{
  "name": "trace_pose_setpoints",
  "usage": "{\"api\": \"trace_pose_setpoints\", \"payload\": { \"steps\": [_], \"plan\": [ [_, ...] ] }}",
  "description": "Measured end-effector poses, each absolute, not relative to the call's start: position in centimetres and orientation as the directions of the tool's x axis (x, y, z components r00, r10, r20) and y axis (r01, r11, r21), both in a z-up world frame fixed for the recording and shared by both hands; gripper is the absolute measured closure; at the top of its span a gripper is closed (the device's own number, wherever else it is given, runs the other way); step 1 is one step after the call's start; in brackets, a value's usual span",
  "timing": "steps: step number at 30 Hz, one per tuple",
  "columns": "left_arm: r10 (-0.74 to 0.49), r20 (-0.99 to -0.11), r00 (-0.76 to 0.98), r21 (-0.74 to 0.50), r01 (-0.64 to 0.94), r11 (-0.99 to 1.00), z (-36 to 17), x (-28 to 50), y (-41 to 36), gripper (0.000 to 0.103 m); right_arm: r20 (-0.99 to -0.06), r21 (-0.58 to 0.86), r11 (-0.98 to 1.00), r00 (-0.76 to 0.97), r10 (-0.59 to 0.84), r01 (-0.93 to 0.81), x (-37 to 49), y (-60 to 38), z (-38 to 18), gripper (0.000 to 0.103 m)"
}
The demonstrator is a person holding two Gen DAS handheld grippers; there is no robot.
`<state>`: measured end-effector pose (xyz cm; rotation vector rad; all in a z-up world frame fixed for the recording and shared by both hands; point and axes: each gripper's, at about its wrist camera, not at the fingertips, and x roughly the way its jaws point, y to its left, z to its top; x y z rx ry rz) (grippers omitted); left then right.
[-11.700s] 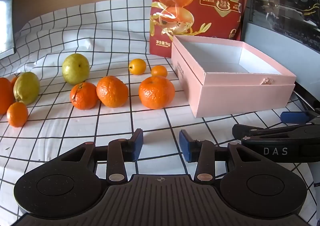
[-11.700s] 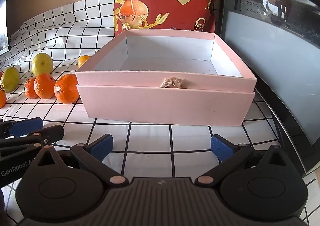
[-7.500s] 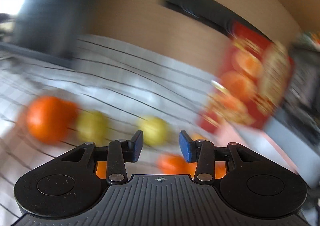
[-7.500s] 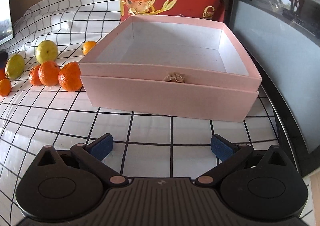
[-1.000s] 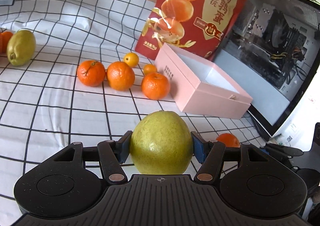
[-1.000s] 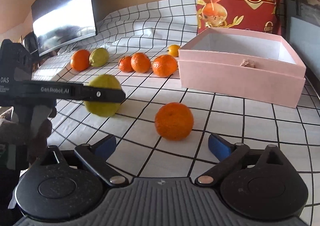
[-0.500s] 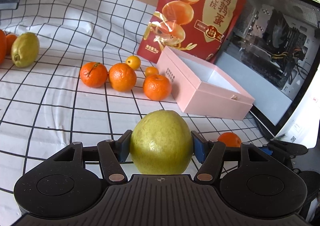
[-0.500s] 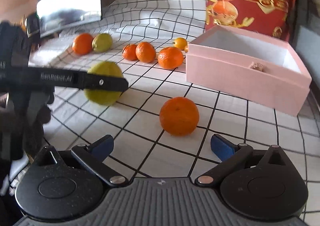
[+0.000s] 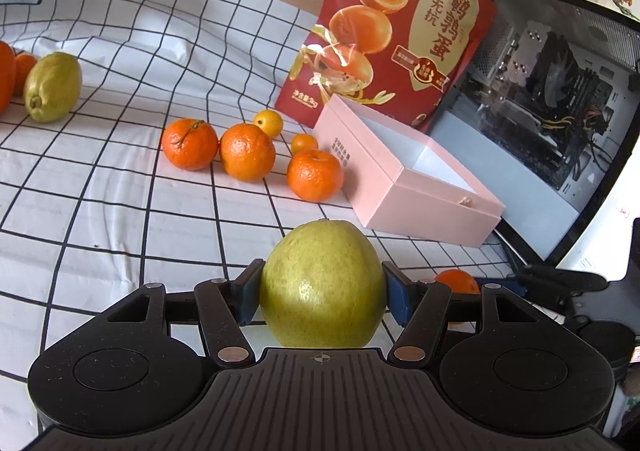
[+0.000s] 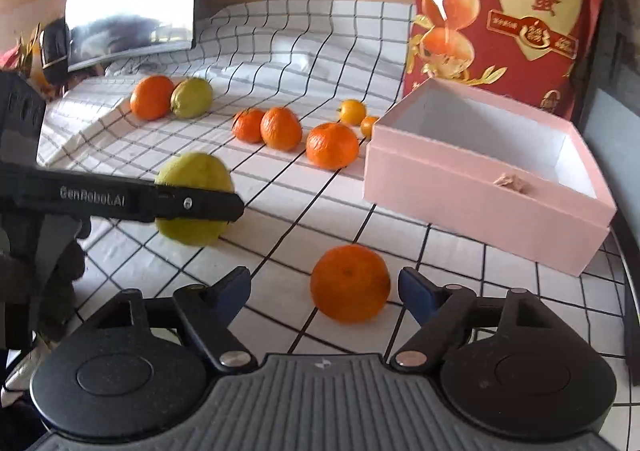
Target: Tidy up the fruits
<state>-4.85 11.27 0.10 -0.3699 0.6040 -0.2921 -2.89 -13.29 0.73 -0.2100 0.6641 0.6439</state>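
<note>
So the left tongs (image 9: 322, 291) were clamped on a green pear (image 9: 322, 285), pads pressing both sides, holding it up off the checkered surface (image 9: 120, 211), I'd guess so it could go into the pink box (image 9: 404, 187) sitting ahead and to their right. The right tongs (image 10: 324, 289) had just been closing around a loose orange (image 10: 350, 283) resting on the surface between the pads, but there were still gaps, so no grip yet. The box (image 10: 480, 179) was ahead-right of those too, and empty. More oranges (image 10: 332, 145) sat farther ahead, lined up toward the left.
</note>
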Motion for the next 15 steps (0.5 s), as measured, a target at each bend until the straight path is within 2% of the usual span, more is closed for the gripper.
{"api": "trace_pose_setpoints", "payload": {
  "steps": [6,7,8,12,15],
  "plan": [
    [-0.37,-0.495,0.786,-0.419,0.157,0.894,0.1,-4.8,11.3,0.036,-0.646,0.088,0.815,0.59,0.484,-0.573,-1.4,-13.9,0.3,0.046],
    [-0.37,-0.495,0.786,-0.418,0.157,0.895,0.1,-4.8,11.3,0.036,-0.646,0.104,0.818,0.587,0.487,-0.565,-1.1,-14.2,0.4,0.056],
    [-0.37,-0.496,0.786,-0.418,0.157,0.894,0.1,-4.8,11.3,0.036,-0.65,0.113,0.822,0.584,0.486,-0.558,-1.0,-14.4,0.5,0.061],
    [-0.366,-0.499,0.786,-0.412,0.157,0.898,0.1,-4.8,11.2,0.036,-0.651,0.051,0.834,0.615,0.445,-0.55,-1.9,-15.1,0.7,0.061],
    [-0.336,-0.515,0.788,-0.355,0.161,0.921,0.5,-4.9,10.4,0.036,-0.648,0.005,0.84,0.638,0.416,-0.542,-2.6,-15.9,0.7,0.061]
  ]
}}
